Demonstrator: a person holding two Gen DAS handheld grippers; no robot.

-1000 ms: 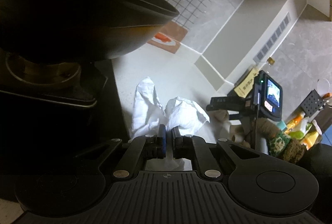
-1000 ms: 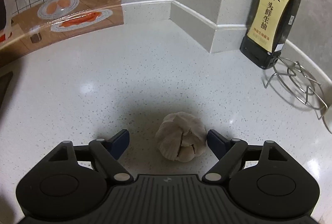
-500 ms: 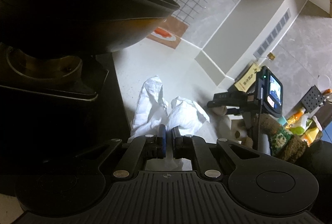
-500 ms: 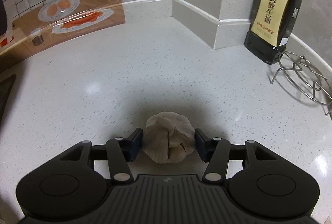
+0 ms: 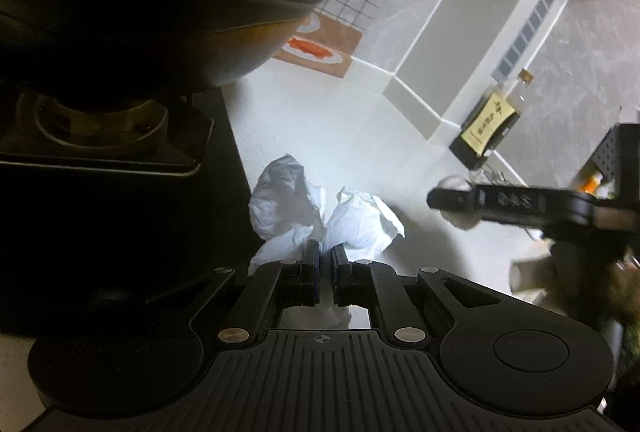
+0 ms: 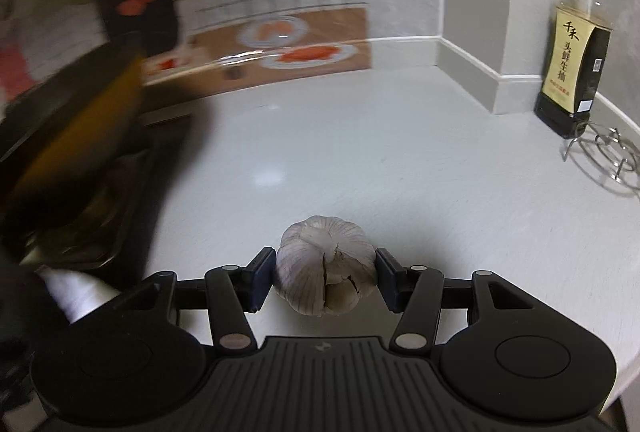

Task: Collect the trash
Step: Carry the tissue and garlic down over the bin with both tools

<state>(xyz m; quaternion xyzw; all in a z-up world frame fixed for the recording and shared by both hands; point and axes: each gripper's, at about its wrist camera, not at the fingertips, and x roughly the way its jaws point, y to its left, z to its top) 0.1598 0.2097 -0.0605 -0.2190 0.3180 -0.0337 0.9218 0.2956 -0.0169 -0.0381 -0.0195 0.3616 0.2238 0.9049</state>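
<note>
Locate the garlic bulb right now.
In the right wrist view, the garlic bulb sits low centre, clamped between the right gripper fingers over the white counter; the soy sauce bottle stands far right by the wall.

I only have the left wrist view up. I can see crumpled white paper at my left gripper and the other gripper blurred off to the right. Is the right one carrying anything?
Observer: Yes. The right gripper is shut on a garlic bulb, one pad on each side of it.
Operator: Is the bulb whole?
Observer: Its papery skin is split at the front, with cloves showing through the crack.
Operator: Anything on the counter near the soy sauce bottle that I should watch for?
Observer: A wire rack stands right next to the bottle's base, on the white countertop.
</note>
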